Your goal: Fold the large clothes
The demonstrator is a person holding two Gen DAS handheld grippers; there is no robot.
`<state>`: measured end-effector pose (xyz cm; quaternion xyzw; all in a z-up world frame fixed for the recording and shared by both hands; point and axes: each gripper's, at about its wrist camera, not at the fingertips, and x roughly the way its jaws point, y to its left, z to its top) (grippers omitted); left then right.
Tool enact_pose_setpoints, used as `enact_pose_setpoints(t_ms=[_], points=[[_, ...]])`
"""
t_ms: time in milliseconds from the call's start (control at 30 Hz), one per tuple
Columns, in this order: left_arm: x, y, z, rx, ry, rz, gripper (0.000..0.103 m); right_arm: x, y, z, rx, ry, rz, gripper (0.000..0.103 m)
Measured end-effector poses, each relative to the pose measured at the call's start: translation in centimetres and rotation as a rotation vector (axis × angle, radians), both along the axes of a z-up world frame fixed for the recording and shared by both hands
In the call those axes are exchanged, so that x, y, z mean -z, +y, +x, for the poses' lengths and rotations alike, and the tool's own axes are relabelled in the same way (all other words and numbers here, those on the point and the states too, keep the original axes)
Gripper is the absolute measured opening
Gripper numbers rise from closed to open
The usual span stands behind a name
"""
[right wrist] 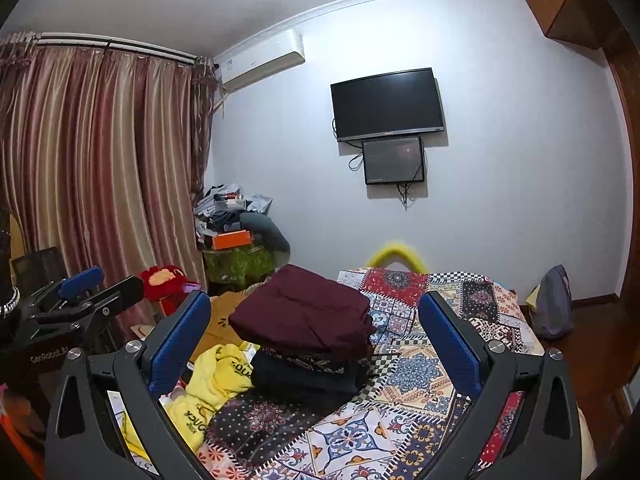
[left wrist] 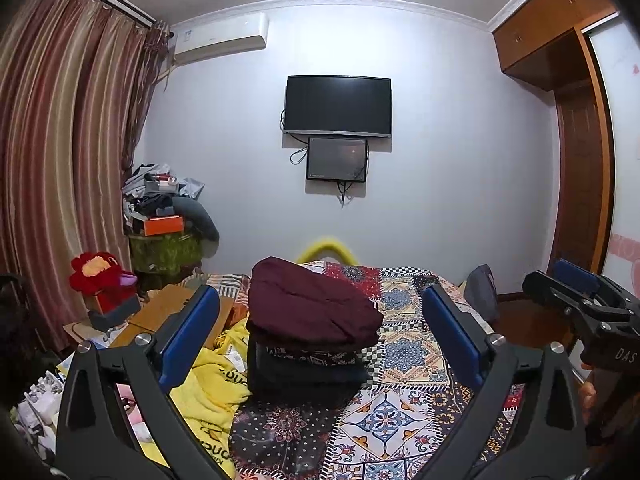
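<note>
Left gripper (left wrist: pixel 316 332) fills the lower part of the left wrist view: jaws spread wide, blue pads well apart, nothing betw. them. Right gripper (right wrist: pixel 314 338) reads the same in its own view: wide, empty. Its body also shows at the right edge of the left wrist view.

Task items, centre frame in both views: maroon garment (left wrist: pixel 310 306), folded, sits on top of a dark folded stack (left wrist: pixel 304 372) on the patterned bedspread (left wrist: pixel 404 360). Stack is several layers high; top piece overhangs the lower ones on the right side and looks slightly tilted.

Yellow garment (left wrist: pixel 212 396), lower left of frame, lies crumpled and unfolded, touching the stack's left base. Judged the next item to fold.

Risks:
- Pulling the yellow garment while it touches the stack base may drag the lower layers and topple the stack.
- Overhanging maroon piece may slide off if a finger brushes it on approach.
- Cardboard (left wrist: pixel 176 304) and clutter at left edge of bed could snag cloth as it is spread.
- Wide jaws may pinch bedspread along w/ garment; a thin single-layer pick needs care.
</note>
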<state>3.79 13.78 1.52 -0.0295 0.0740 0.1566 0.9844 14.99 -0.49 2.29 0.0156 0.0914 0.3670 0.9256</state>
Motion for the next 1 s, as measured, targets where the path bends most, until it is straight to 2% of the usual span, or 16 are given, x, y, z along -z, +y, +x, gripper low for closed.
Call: enact_pose_setpoints(t_ms=[1000], points=[[0.71, 0.44, 0.07, -0.017, 0.036, -0.022, 0.102, -0.21, -0.21, -0.28, -0.001, 0.037, -0.024, 0.103]])
